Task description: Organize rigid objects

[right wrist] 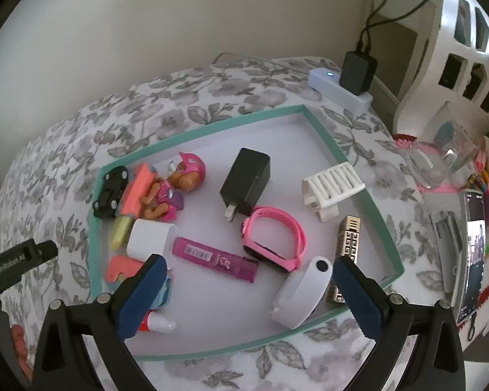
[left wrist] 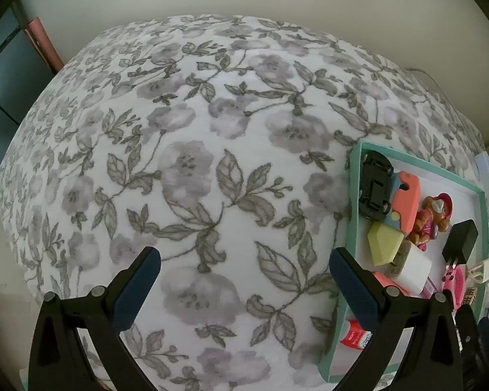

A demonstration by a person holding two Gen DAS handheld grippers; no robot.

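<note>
A teal-rimmed white tray [right wrist: 329, 137] lies on a floral cloth and holds several objects: a black toy car [right wrist: 110, 192], a pink pup figure [right wrist: 176, 189], a black charger [right wrist: 246, 181], a pink watch [right wrist: 274, 242], a purple tube [right wrist: 216, 259], a white band [right wrist: 301, 293], a white slatted piece [right wrist: 332, 185] and a gold patterned box [right wrist: 347, 238]. My right gripper [right wrist: 246, 273] is open and empty above the tray's near part. My left gripper [left wrist: 244, 264] is open and empty over bare cloth, left of the tray [left wrist: 352, 195]. The car [left wrist: 375, 185] and charger [left wrist: 459, 242] show there too.
A white power strip [right wrist: 339, 89] with a black adapter [right wrist: 357, 71] sits beyond the tray. A glass jug [right wrist: 446, 159], a phone [right wrist: 472, 254] and colourful clutter lie to the right. A white shelf unit [right wrist: 456, 49] stands at the far right. The left gripper's body [right wrist: 13, 264] shows at left.
</note>
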